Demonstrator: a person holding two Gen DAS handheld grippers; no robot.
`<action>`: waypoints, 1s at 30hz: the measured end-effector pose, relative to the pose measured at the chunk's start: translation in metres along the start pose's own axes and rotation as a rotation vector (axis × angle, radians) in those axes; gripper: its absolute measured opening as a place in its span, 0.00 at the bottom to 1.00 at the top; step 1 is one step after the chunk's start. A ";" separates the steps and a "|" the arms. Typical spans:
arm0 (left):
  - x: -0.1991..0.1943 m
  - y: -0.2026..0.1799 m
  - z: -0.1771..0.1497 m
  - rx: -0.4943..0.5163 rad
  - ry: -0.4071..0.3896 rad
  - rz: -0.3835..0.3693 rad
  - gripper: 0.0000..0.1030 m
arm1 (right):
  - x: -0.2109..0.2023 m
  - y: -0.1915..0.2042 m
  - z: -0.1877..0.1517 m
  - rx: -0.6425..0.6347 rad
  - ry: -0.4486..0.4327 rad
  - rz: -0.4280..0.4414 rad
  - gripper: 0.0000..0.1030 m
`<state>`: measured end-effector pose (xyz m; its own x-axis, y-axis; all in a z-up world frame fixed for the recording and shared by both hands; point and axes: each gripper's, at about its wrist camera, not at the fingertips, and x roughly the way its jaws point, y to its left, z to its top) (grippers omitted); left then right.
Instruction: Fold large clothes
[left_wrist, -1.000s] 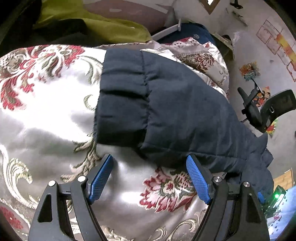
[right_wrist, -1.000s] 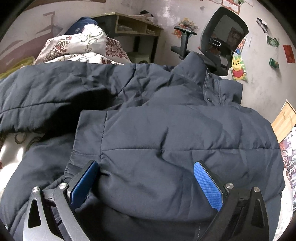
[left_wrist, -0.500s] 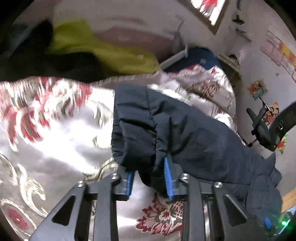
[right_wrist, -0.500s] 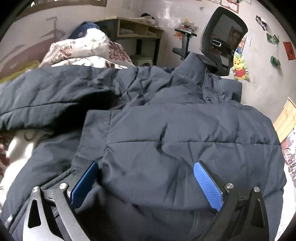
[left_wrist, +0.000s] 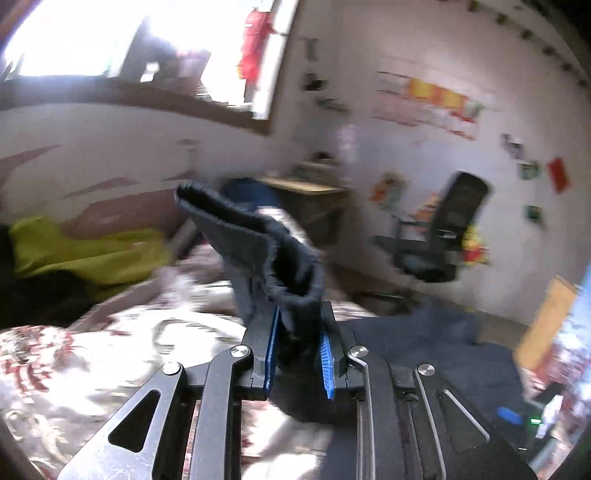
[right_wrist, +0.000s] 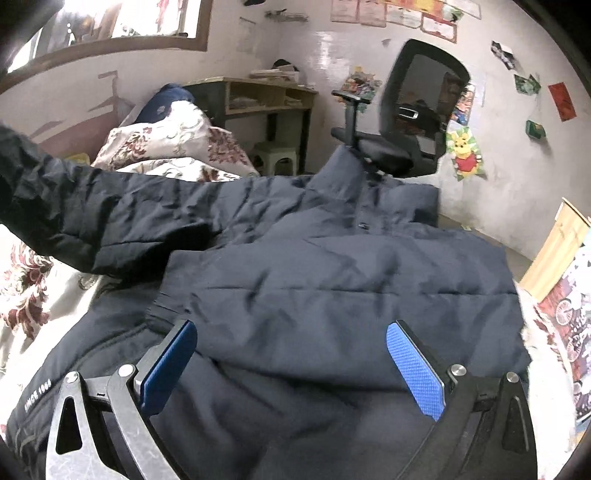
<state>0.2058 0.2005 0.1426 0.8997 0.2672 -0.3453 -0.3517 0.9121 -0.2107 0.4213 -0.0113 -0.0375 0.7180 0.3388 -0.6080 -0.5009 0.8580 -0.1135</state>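
A dark navy padded jacket (right_wrist: 332, 280) lies spread on a floral bedspread (right_wrist: 26, 295), collar toward the far side. My left gripper (left_wrist: 299, 354) is shut on the jacket's sleeve cuff (left_wrist: 258, 243) and holds it lifted above the bed; the view is motion-blurred. In the right wrist view that sleeve (right_wrist: 92, 218) stretches up and to the left, off the bed. My right gripper (right_wrist: 291, 365) is open, its blue pads spread over the jacket's lower body, close above the cloth.
A black office chair (right_wrist: 406, 122) stands beyond the bed's far side, next to a wooden desk (right_wrist: 266, 96). A floral pillow (right_wrist: 166, 140) lies at the back left. A yellow-green cloth (left_wrist: 81, 254) lies left on the bed.
My left gripper closed on the sleeve cuff and lifted it up off the bedspread, tilting the view toward the wall. The right gripper stayed open over the jacket body.
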 end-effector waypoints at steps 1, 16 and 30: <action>-0.001 -0.015 0.000 0.016 0.008 -0.044 0.16 | -0.005 -0.007 -0.001 0.004 -0.001 -0.006 1.00; 0.036 -0.171 -0.064 0.300 0.212 -0.418 0.16 | -0.065 -0.119 -0.029 0.092 -0.002 -0.168 1.00; 0.075 -0.244 -0.172 0.462 0.477 -0.463 0.16 | -0.052 -0.202 -0.074 0.393 0.083 0.067 1.00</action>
<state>0.3143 -0.0560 0.0109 0.6842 -0.2355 -0.6902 0.2658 0.9619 -0.0648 0.4494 -0.2303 -0.0415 0.6403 0.3807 -0.6672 -0.3107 0.9227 0.2283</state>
